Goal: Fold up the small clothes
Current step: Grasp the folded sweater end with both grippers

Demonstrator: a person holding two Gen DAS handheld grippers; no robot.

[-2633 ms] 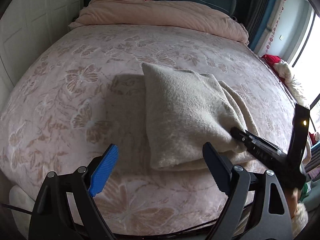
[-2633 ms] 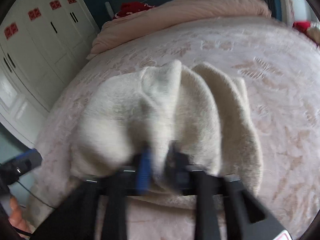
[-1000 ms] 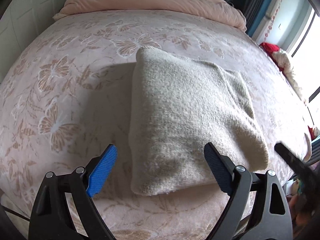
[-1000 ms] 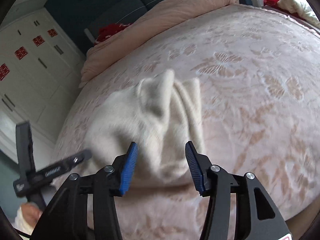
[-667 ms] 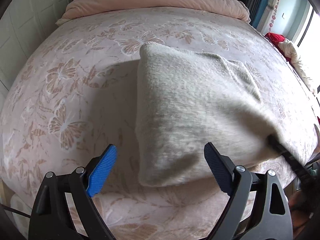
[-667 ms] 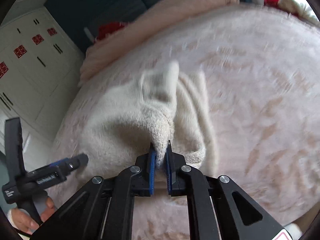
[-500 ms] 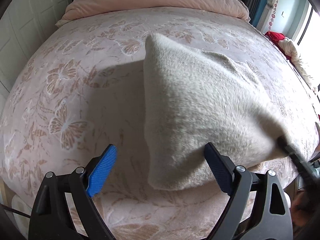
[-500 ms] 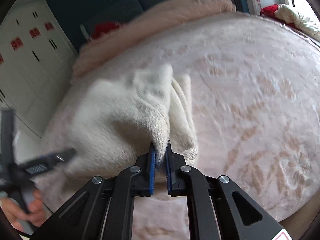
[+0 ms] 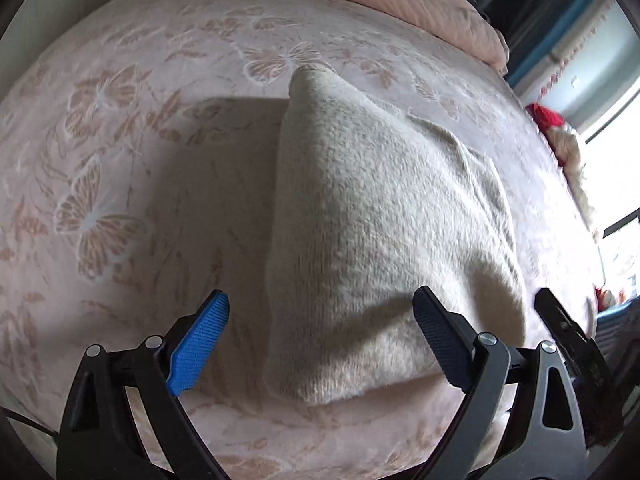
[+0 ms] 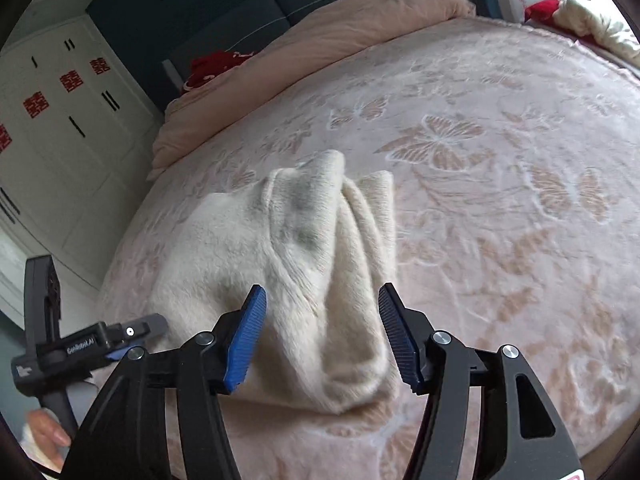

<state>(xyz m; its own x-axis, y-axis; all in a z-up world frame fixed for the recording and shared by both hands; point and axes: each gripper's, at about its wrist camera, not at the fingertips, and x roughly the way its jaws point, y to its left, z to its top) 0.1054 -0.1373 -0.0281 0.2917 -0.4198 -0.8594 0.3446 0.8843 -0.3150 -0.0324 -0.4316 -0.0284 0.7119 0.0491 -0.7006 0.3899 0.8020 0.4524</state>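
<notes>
A folded cream knit garment (image 9: 372,216) lies on the pink butterfly-patterned bedspread (image 9: 120,168). My left gripper (image 9: 320,312) hangs open just above the garment's near edge, its blue pads wide apart and touching nothing. In the right wrist view the same garment (image 10: 288,248) shows bunched folds at its near corner. My right gripper (image 10: 322,300) has its jaws opening. That corner lies between the pads without being pressed. Each gripper appears in the other's view: the right one (image 9: 560,328) at the garment's right edge, the left one (image 10: 92,344) at the lower left.
A pink duvet (image 10: 320,40) is rolled up along the head of the bed, with a red item (image 10: 212,66) behind it. White wardrobe doors (image 10: 60,140) stand on the left. Red and cream clothes (image 9: 556,128) lie at the bed's right side. A hand (image 10: 44,432) holds the left gripper.
The right gripper shut on the garment's near corner, tugged it and lifted that side, then opened and let it drop. The left gripper stayed open and shifted a little.
</notes>
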